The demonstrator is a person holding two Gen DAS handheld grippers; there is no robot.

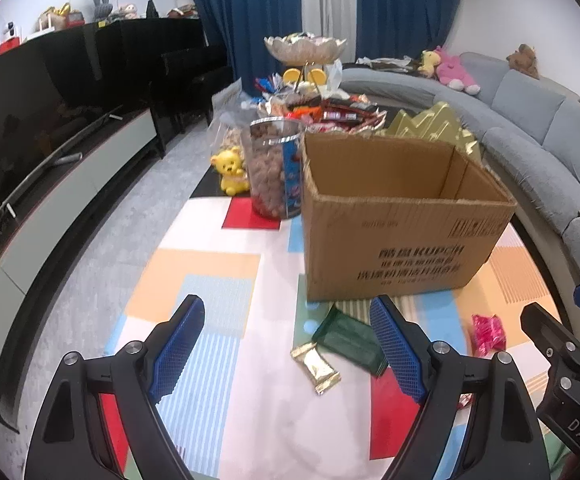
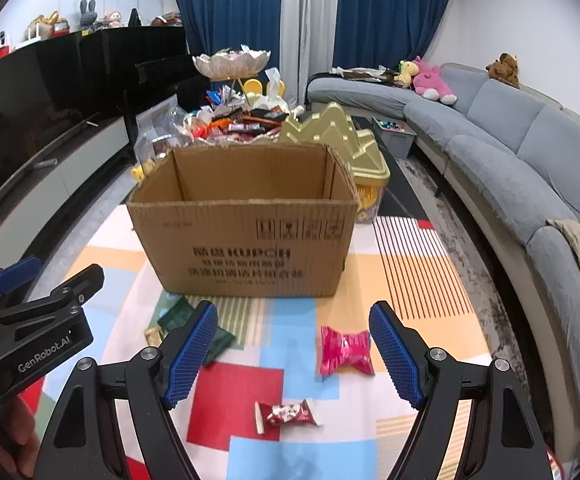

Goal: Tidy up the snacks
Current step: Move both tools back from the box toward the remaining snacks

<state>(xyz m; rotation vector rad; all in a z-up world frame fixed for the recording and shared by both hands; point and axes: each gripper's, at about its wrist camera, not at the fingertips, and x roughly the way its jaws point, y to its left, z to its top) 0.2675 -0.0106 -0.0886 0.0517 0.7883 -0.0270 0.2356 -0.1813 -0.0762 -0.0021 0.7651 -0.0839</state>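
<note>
Fingers (image 2: 396, 356) beside crinkled pink packet (image 2: 345, 350)

Left wrist view: looks forward and down along its own fingers, low over the patterned mat (image 1: 249, 412).
Right wrist view: same downward tilt, set further right.
Shared: cardboard box (image 1: 402, 236) (image 2: 245, 244), near both; each sees the other gripper.

The brown cardboard box (image 2: 241, 236) had black writing. A shiny pink candy bag (image 2: 345, 351) and a red-and-silver candy wrapper (image 2: 287, 414) lay on the table mat of red, blue, orange and white squares and stripes (image 2: 249, 380). Beside a dark green packet (image 1: 348, 340) was a gold one (image 1: 317, 367)
</note>
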